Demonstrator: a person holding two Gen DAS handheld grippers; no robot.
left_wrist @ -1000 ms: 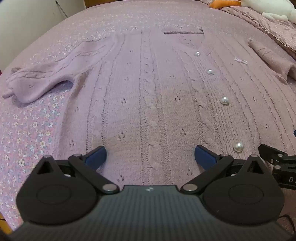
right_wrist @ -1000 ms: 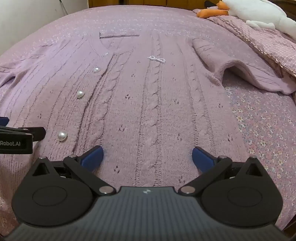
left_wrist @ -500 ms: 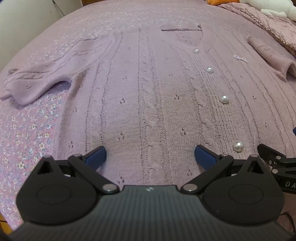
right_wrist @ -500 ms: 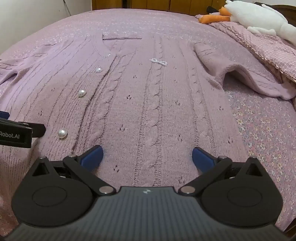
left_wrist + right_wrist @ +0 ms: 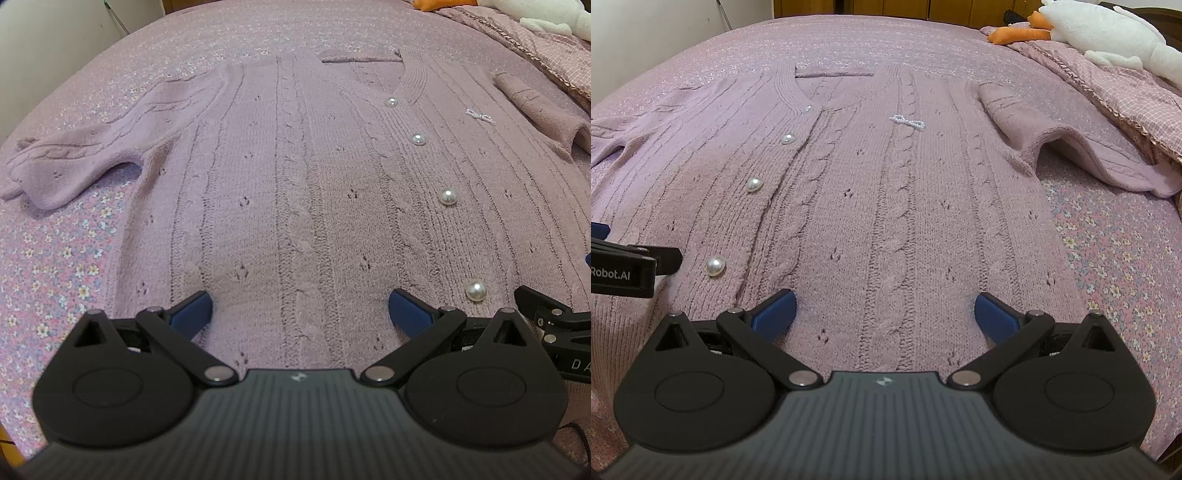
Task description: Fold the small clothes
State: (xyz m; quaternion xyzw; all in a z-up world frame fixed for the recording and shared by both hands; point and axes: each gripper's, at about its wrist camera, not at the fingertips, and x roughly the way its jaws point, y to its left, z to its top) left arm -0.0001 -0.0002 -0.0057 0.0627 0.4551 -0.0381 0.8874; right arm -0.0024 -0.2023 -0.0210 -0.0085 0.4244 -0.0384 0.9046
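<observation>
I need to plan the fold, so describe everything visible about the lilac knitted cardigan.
The lilac cable-knit cardigan lies flat, front up, spread on the floral pink bedspread, its V-neck at the far end. Four pearl-like buttons close the front, and a small beaded bow sits on the chest. Vertical cables and small eyelet holes pattern the soft, woolly knit. Both short sleeves stretch outward; one is rumpled against a checked pink quilt. Both open grippers hover over the hem end; whether they touch it is unclear.
</observation>
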